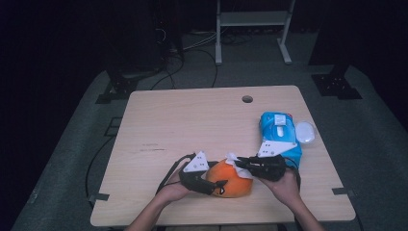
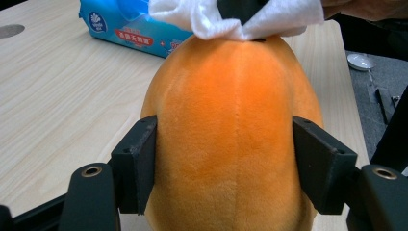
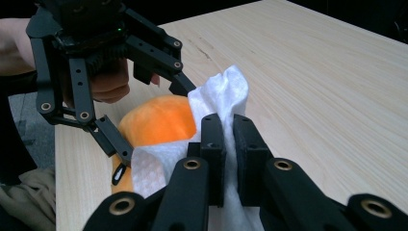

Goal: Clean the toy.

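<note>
An orange plush toy lies near the table's front edge. My left gripper is shut on it: in the left gripper view the two black jaws press into the toy's sides. My right gripper comes in from the right, shut on a white wipe that rests on the top of the toy. In the right gripper view the wipe stands up between the closed jaws of my right gripper, with the toy and my left gripper just behind it.
A blue pack of wet wipes lies right of the toy, close to my right hand, with a white round lid beside it. A cable hole sits near the table's far edge. Bare wood spreads to the left and far side.
</note>
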Demonstrator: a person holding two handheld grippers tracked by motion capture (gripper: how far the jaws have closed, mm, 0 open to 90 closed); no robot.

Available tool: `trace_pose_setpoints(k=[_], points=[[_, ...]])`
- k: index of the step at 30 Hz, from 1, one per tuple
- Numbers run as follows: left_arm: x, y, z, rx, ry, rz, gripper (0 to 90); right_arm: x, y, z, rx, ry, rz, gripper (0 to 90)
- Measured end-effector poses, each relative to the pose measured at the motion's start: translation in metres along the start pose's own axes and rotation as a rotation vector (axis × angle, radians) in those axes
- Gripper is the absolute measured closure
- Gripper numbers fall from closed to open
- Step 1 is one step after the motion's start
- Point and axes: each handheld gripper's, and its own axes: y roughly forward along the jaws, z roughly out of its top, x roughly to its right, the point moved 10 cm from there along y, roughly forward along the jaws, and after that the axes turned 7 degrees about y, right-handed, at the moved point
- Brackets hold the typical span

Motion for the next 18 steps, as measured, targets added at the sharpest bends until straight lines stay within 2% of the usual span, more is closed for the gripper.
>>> trace_pose_setpoints(k=[3, 5, 7, 9, 10, 11, 12, 13, 15, 17, 18], points=[[0.000, 0.001, 0.001, -0.006, 0.007, 0.005, 31.5, -0.001, -0.001, 0.001, 0.005, 0.002, 0.002, 83.4], [0.002, 0.001, 0.004, 0.000, 0.009, 0.010, 31.5, -0.008, 0.000, 0.005, 0.012, -0.005, 0.017, 83.4], [0.003, 0.002, 0.004, -0.001, 0.019, 0.012, 31.5, -0.018, 0.002, 0.009, 0.019, -0.023, 0.043, 83.4], [0.003, 0.001, 0.004, 0.001, 0.020, 0.009, 30.5, -0.023, 0.005, 0.009, 0.005, -0.058, 0.038, 83.4], [0.002, 0.001, 0.004, 0.004, 0.015, 0.006, 27.4, -0.023, 0.006, 0.008, -0.004, -0.065, 0.033, 83.4], [0.000, 0.000, 0.005, 0.020, -0.001, 0.011, 20.2, -0.020, 0.006, 0.006, -0.009, -0.054, 0.035, 83.5], [0.000, 0.000, 0.005, 0.020, -0.001, 0.011, 17.8, -0.017, 0.005, 0.005, -0.011, -0.051, 0.027, 83.4], [-0.004, -0.002, 0.007, 0.039, -0.024, 0.020, 15.8, -0.014, 0.005, 0.004, -0.012, -0.050, 0.016, 83.4], [-0.005, -0.002, 0.007, 0.045, -0.050, 0.012, 15.2, -0.010, 0.003, 0.002, -0.012, -0.032, 0.011, 83.4], [-0.004, -0.002, 0.007, 0.051, -0.055, -0.001, 23.8, -0.005, 0.001, 0.002, -0.011, -0.022, 0.004, 83.4], [-0.004, -0.002, 0.007, 0.051, -0.053, 0.001, 23.8, -0.005, 0.001, 0.002, -0.011, -0.022, 0.004, 83.4]])
